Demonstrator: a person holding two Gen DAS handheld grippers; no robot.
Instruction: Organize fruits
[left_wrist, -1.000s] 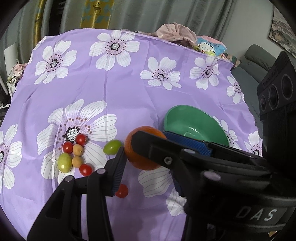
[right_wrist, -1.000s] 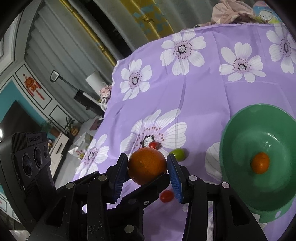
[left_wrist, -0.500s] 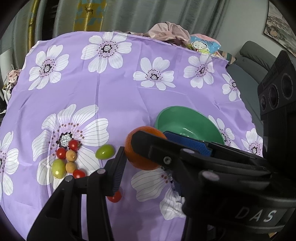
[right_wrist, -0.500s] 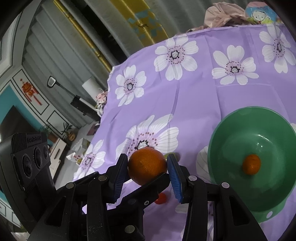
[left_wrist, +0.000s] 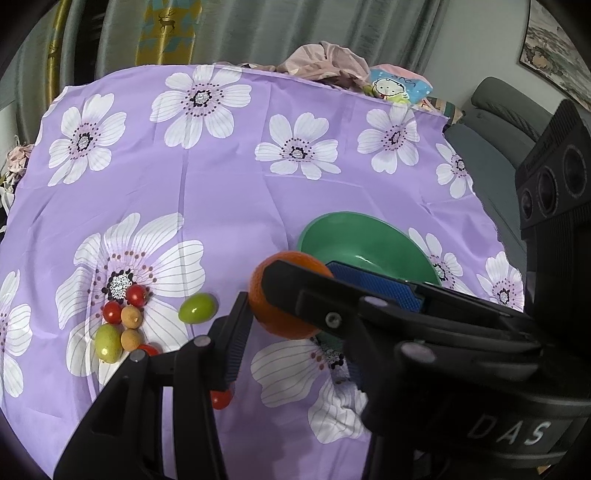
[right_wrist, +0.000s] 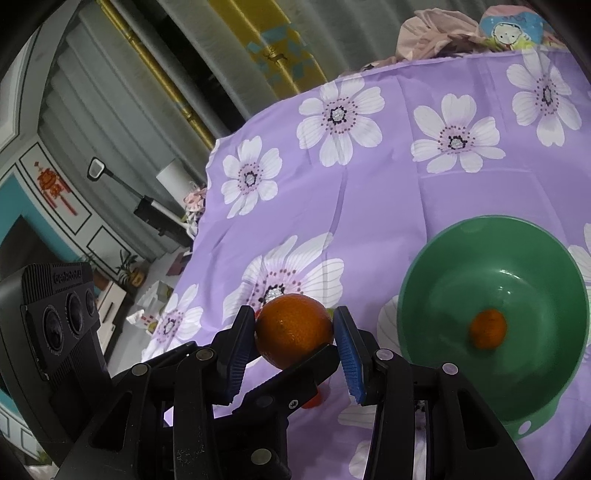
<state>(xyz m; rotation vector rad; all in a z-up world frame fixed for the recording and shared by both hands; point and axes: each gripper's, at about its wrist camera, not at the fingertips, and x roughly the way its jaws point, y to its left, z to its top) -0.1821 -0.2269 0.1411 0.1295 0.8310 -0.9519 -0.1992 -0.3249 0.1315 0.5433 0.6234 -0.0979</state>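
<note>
My right gripper (right_wrist: 295, 332) is shut on a large orange (right_wrist: 293, 328) and holds it above the purple flowered cloth, left of the green bowl (right_wrist: 436, 280). A small orange (right_wrist: 487, 329) lies in the bowl. In the left wrist view the same orange (left_wrist: 271, 314) and the right gripper's fingers (left_wrist: 373, 286) cross in front of the left gripper, so the state of its jaws does not show. The bowl (left_wrist: 354, 236) stands behind. A green fruit (left_wrist: 197, 308), a cluster of cherry tomatoes and small fruits (left_wrist: 123, 319) and a lone tomato (left_wrist: 221, 398) lie on the cloth.
The cloth-covered table (left_wrist: 221, 184) has a pile of pink clothes (left_wrist: 325, 61) and a cartoon bag (left_wrist: 397, 85) at its far edge. A grey sofa (left_wrist: 498, 110) stands on the right. Curtains hang behind.
The right gripper has carried the large orange up and away from the loose fruits, toward the bowl. The left wrist view has pulled back and up, showing more of the table.
</note>
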